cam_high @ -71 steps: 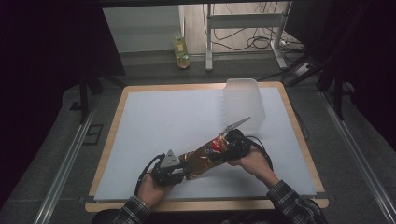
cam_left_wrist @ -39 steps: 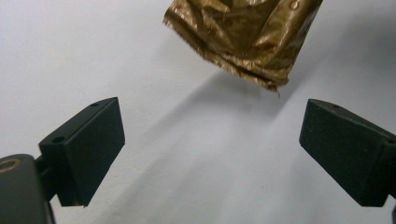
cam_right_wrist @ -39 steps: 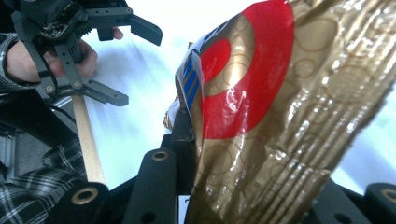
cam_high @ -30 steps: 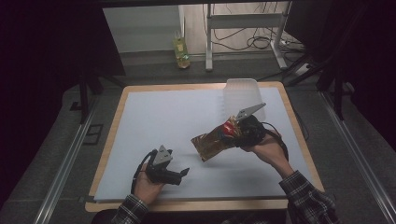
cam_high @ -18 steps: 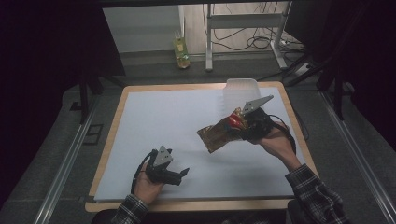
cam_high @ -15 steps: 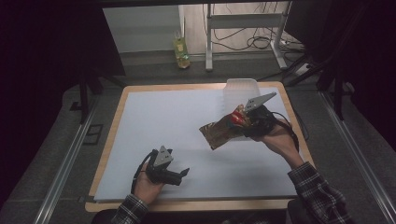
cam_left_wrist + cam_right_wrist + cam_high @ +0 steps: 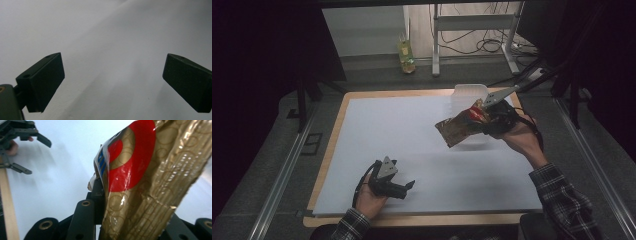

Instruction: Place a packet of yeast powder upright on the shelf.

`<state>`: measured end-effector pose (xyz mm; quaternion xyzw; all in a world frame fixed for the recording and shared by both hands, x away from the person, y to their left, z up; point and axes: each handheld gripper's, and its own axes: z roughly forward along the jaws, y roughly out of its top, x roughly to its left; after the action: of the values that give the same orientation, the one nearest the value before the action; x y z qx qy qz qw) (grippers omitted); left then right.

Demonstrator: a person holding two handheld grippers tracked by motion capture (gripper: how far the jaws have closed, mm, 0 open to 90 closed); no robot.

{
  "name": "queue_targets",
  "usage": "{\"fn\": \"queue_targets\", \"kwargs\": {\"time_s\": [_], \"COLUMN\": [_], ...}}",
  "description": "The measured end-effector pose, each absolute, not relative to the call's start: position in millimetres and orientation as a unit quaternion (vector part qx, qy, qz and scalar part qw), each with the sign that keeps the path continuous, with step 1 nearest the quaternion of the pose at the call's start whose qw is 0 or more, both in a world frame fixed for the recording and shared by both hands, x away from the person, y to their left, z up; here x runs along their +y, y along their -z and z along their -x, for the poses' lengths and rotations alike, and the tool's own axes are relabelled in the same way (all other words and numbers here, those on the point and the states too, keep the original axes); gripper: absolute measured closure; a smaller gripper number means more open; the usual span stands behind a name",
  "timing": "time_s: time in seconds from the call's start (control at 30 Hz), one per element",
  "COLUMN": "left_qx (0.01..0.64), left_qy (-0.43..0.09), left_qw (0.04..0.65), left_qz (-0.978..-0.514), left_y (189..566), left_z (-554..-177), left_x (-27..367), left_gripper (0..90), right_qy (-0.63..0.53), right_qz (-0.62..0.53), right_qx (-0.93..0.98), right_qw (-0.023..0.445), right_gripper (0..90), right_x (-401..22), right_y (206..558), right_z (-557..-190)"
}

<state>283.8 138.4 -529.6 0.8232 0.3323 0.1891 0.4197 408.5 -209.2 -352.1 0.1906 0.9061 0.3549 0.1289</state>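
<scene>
Right tongs (image 7: 484,120): clenched on one end of a gold foil snack packet (image 7: 458,127) with a red roundel, held in the air above the desk (image 7: 412,130), just in front of a clear plastic tub (image 7: 468,94). Left tongs (image 7: 404,187): released, jaws wide apart, nothing between them, low over the desk's near-left part.

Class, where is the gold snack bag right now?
In the high view, the gold snack bag hangs above the table's right side, clamped in the right gripper, just in front of the clear plastic container.
</scene>
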Motion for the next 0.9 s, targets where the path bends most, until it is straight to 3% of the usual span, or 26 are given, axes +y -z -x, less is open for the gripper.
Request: {"fn": "queue_targets", "kwargs": {"time_s": [0.9], "left_qx": [0.331], "left_qy": [-0.191], "left_qw": [0.420], "left_qz": [-0.823], "left_y": [530], "left_z": [-285], "left_x": [140], "left_gripper": [3.7], "right_qy": [-0.283], "right_qz": [-0.164], "right_qx": [0.917], "right_qw": [0.227], "right_gripper": [70.0], "right_x": [-236], "right_y": [314], "right_z": [-460]}}
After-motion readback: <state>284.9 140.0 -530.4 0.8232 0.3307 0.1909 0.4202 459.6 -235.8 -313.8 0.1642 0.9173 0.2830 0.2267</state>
